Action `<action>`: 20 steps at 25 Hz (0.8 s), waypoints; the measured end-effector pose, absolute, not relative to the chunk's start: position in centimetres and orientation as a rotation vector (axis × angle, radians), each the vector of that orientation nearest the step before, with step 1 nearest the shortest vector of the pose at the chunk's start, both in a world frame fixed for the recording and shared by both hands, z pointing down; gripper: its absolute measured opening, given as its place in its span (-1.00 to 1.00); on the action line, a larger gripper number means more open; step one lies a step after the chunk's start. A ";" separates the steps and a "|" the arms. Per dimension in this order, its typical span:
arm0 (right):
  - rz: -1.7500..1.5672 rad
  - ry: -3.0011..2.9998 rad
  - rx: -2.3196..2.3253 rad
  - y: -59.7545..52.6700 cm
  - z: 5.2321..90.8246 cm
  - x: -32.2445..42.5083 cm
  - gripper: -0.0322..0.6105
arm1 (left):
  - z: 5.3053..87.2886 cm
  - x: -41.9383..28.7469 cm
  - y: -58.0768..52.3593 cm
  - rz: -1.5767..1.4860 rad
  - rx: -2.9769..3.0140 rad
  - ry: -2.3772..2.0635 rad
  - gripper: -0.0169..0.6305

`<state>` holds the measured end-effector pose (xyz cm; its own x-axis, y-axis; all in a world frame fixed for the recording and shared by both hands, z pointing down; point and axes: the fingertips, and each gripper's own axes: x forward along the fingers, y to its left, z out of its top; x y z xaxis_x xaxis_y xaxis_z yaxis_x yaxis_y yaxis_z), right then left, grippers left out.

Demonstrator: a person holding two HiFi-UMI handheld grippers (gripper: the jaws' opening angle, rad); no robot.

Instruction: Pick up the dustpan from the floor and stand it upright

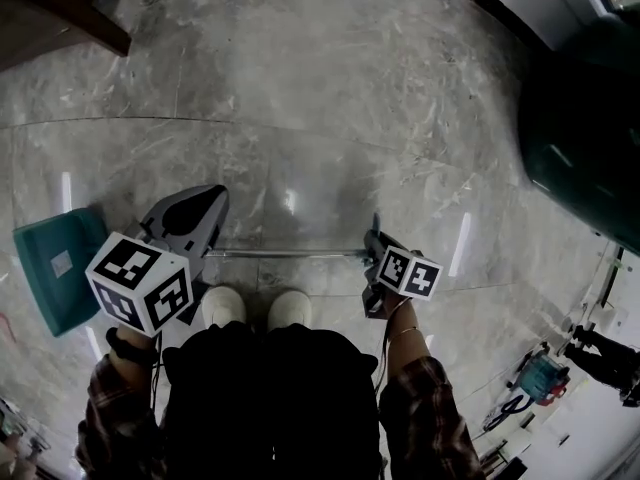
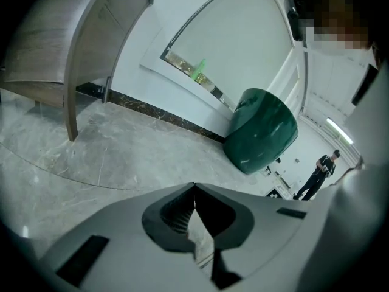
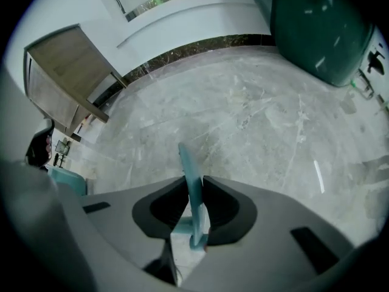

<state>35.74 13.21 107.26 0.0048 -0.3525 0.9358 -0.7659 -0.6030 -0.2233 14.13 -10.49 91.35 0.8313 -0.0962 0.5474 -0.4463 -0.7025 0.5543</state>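
The teal dustpan (image 1: 55, 268) lies on the marble floor at the left of the head view. Its long metal handle (image 1: 290, 254) runs level to the right just above the floor. The handle's teal end grip (image 3: 187, 160) stands between the jaws of my right gripper (image 3: 193, 178), which are closed against it on both sides. In the head view my right gripper (image 1: 375, 238) points steeply down at that end. My left gripper (image 1: 213, 198) hovers above the handle near the pan, its tips (image 2: 194, 187) together with nothing between them.
A large dark green rounded body (image 1: 585, 138) stands at the right, near a dark skirting. A wooden cabinet (image 1: 60, 13) is at the far left. The person's white shoes (image 1: 258, 308) stand just behind the handle. Tools (image 1: 545, 376) lie at the lower right.
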 end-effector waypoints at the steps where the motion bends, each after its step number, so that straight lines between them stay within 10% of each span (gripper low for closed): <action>1: 1.618 -1.150 1.949 13.1 105.6 35.9 -0.64 | 90.0 13.9 -10.4 0.630 2.291 -0.398 -0.91; 20: 1.507 -1.142 2.043 12.2 75.1 36.0 -0.55 | 61.5 11.2 -10.0 0.506 2.306 -0.484 -0.91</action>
<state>36.04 12.22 75.11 0.1065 -0.3935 0.9131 -0.7723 -0.6111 -0.1733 11.16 -9.98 61.52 0.8526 -0.1949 0.4849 -0.4757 -0.6735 0.5658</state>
